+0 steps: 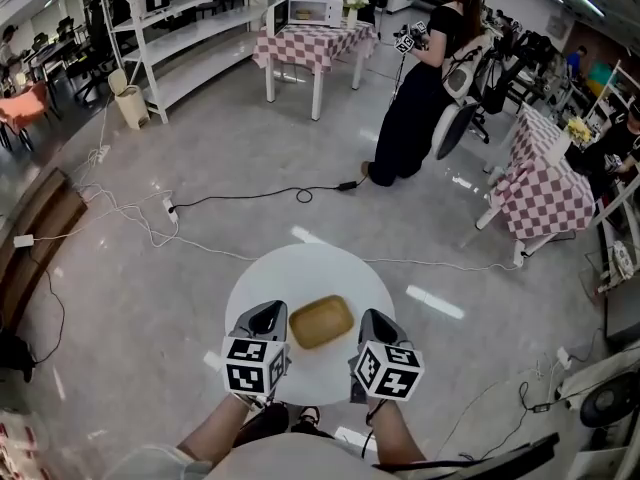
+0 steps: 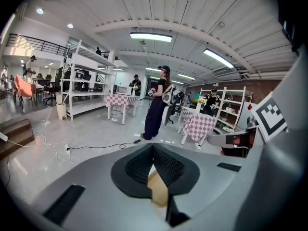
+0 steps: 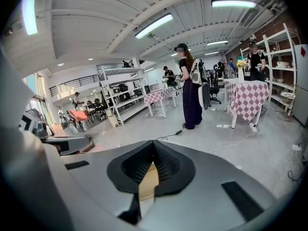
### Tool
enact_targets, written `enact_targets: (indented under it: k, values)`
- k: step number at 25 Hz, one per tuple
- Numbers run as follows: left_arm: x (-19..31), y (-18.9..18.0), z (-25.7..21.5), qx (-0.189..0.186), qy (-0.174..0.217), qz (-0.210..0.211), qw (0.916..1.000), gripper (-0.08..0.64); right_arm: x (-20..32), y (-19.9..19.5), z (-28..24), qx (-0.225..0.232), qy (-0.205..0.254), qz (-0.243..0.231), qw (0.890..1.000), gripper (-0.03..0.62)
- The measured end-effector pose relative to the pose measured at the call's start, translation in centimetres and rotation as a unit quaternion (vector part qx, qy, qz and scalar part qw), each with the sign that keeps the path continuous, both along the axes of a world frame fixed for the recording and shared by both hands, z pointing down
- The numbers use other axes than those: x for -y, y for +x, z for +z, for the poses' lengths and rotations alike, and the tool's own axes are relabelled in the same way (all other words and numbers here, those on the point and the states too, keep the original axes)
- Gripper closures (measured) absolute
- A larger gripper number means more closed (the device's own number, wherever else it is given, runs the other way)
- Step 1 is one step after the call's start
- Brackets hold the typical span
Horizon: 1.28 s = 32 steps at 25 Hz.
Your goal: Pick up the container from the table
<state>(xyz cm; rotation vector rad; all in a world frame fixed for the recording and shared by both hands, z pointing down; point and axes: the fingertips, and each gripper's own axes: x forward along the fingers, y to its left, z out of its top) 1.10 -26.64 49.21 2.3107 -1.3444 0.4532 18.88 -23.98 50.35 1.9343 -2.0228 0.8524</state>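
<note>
Overhead, the tan rectangular container [image 1: 321,322] lies on the round white table [image 1: 310,263], with the left gripper [image 1: 268,314] just beside it at 9 o'clock and the right gripper [image 1: 373,318] at 3 o'clock. Only the gripper views show each gripper's jaws pressed together and empty, with a tan sliver showing below them.

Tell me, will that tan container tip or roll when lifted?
Probably neither: the container looks low, wide and flat, so it should sit steady. It seems shallow and empty, so likely light.
</note>
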Motion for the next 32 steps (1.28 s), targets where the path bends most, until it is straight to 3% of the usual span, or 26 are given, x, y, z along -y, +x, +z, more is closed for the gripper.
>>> enact_targets:
  k: [32]
  values:
    - [-4.3, -0.5, 13.1, 0.034, -0.149, 0.049, 0.987, 0.543, -4.3, -1.9, 11.6, 0.016, -0.137, 0.006, 0.99, 0.568]
